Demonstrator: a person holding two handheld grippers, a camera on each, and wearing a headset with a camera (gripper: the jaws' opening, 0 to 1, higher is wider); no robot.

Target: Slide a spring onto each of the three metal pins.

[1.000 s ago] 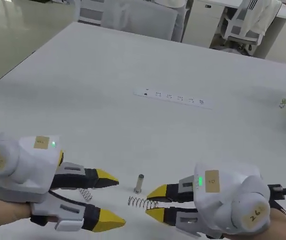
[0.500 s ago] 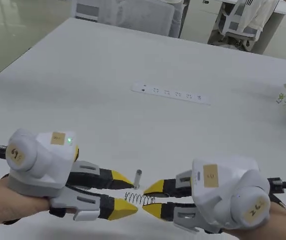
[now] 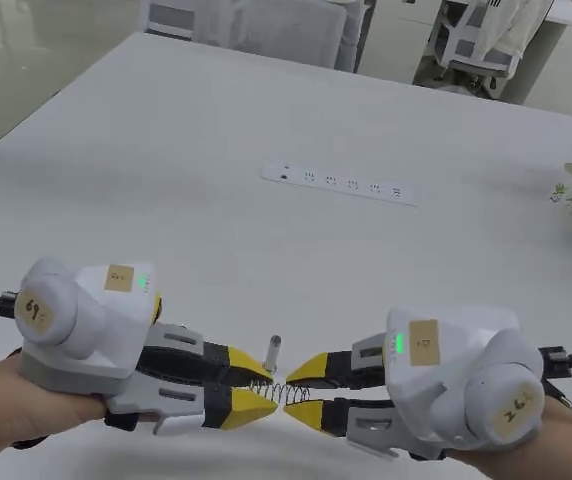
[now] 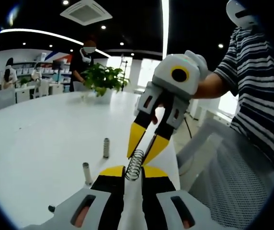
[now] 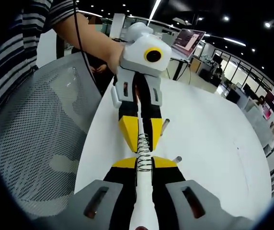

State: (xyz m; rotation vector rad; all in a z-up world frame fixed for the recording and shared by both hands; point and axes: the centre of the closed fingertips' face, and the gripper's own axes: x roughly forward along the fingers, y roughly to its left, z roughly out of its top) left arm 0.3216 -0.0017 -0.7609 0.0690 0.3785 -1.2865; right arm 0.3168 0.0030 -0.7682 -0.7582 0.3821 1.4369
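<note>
Left gripper, right gripper each pinch spring end — left gripper view shows two pins.

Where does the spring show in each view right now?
Head view: spring bottom centre, between the two pairs of yellow jaws.
Left gripper view: spring lower centre, just above its own jaws.
Right gripper view: spring at centre, above its own jaws.
Shared landmark: upright metal pin beside the spring.

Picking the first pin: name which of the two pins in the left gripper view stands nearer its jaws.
The lower pin, beside the jaws of the left gripper; the other pin stands farther off.
</note>
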